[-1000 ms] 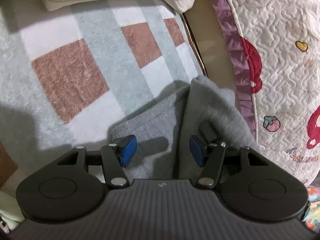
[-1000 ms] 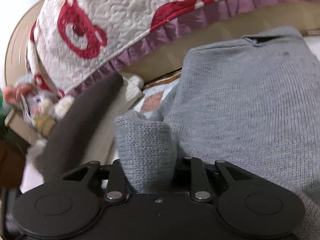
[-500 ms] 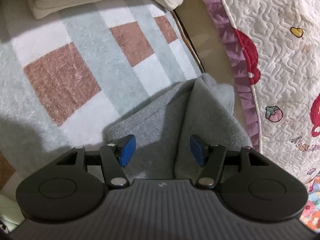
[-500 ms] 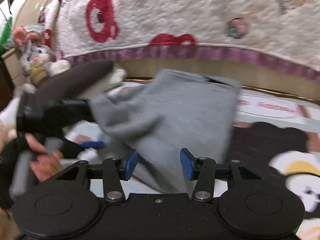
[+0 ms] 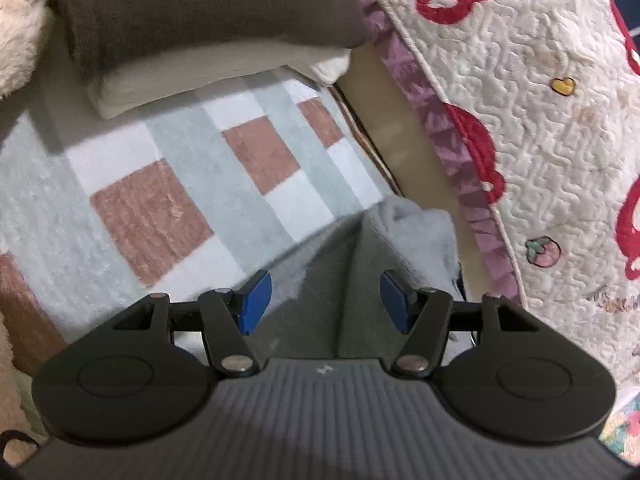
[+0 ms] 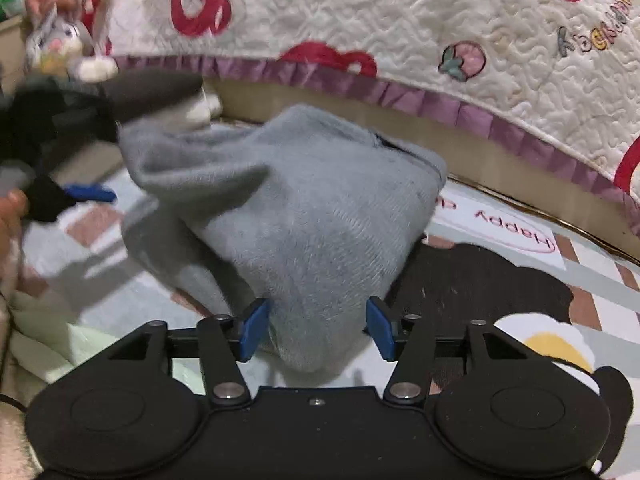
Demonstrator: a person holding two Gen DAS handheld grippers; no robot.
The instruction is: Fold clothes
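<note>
Left tool (image 5: 325, 307): jaws spread wide, gripping nothing, poised over grey sweater (image 5: 360, 292); right tool (image 6: 316, 328): jaws equally wide, sweater (image 6: 304, 216) bunched between them, ungripped; garment lies on checked rug (image 5: 168, 184) beside quilted bedspread (image 6: 400, 20).

Left hand-held gripper (image 5: 324, 306): ribbed dark-grey body, black linkage, silver pivot screws, blue fingertip pads (image 5: 254, 302). Right hand-held gripper (image 6: 316, 328): smooth black body, same blue pads (image 6: 253, 329).
</note>
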